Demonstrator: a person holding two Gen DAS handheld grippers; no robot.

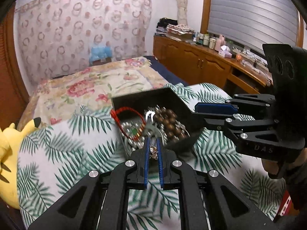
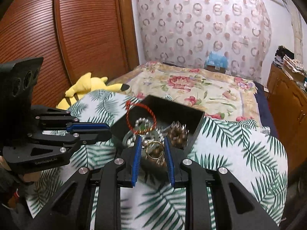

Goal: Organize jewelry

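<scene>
gold and silver bits of a small jewelry piece sit pinched between your left hand-held gripper, closed on it above the black box. your right hand-held gripper clamps a gold ring just over the box's near edge. inside lie a red cord bracelet, wooden beads and silver beads. the box rests on a palm-leaf cloth on the bed, a yellow plush toy beside it.

A home bedroom: bed at centre, wardrobe upper left, plush toy beside it.
</scene>
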